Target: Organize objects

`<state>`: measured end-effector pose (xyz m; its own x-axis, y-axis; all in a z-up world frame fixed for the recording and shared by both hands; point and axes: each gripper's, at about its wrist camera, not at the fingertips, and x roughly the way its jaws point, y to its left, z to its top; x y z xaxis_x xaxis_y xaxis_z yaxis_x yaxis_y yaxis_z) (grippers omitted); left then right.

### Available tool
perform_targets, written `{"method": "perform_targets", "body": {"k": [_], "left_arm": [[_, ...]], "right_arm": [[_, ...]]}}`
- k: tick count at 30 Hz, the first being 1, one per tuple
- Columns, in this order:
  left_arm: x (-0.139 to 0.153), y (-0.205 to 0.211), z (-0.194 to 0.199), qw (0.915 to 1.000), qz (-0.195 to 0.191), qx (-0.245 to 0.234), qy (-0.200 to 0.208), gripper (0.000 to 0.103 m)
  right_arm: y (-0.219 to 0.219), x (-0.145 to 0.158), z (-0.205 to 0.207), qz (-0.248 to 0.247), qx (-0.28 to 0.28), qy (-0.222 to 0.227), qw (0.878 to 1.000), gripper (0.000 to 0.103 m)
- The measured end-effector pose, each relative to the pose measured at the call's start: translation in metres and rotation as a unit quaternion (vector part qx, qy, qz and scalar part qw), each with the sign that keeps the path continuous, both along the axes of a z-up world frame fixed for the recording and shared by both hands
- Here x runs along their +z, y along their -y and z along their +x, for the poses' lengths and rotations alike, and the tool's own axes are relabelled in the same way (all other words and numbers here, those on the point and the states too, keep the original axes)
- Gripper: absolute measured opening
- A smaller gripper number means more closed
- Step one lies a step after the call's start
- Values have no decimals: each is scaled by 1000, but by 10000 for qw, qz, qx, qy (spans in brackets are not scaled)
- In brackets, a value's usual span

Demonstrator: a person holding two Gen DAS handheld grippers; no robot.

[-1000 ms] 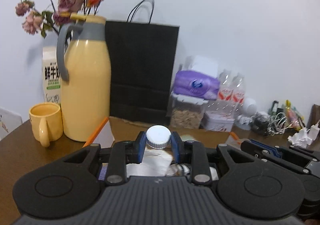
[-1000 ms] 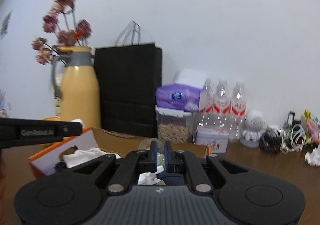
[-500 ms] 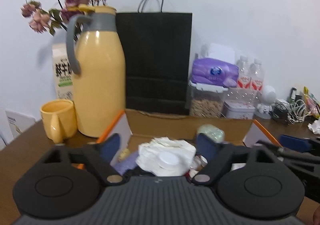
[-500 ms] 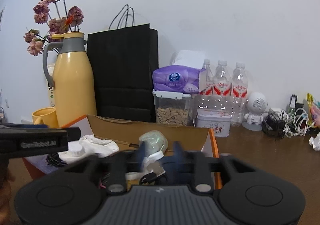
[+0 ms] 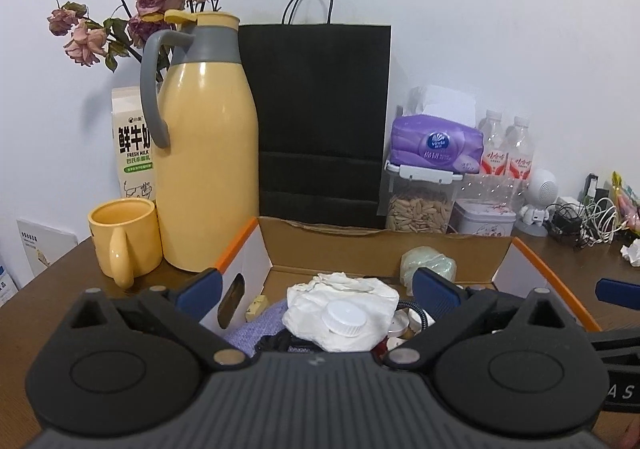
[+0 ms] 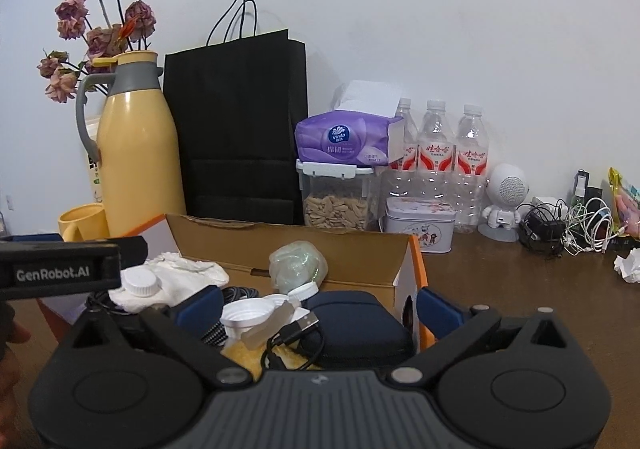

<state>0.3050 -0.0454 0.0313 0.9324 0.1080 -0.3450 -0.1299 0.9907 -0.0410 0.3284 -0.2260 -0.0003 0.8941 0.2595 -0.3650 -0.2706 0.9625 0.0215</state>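
Left claw: jaws spread wide, having just been opening; grasps nothing. A white-capped bottle lies below between them, untouched, on crumpled white tissue inside the cardboard box.

Right claw: jaws likewise spread wide after just opening; empty. Beneath it in the same box: white cap, USB cable, dark blue case.

Box stands on the brown bench, before the black paper bag and yellow thermos jug.

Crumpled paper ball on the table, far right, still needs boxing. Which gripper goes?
Right, probably. The paper ball lies right of the cardboard box; the right gripper is open and empty on that side.
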Motion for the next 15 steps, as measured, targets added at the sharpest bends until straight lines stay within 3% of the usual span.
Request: {"method": "perform_targets", "body": {"k": [7, 15], "left_arm": [[19, -6, -28, 9999, -69, -84, 116, 103], [41, -17, -90, 9997, 44, -218, 90, 103]], "right_arm": [[6, 17, -25, -48, -16, 122, 9999, 103], [13, 45, -89, -39, 45, 228, 9997, 103]]}}
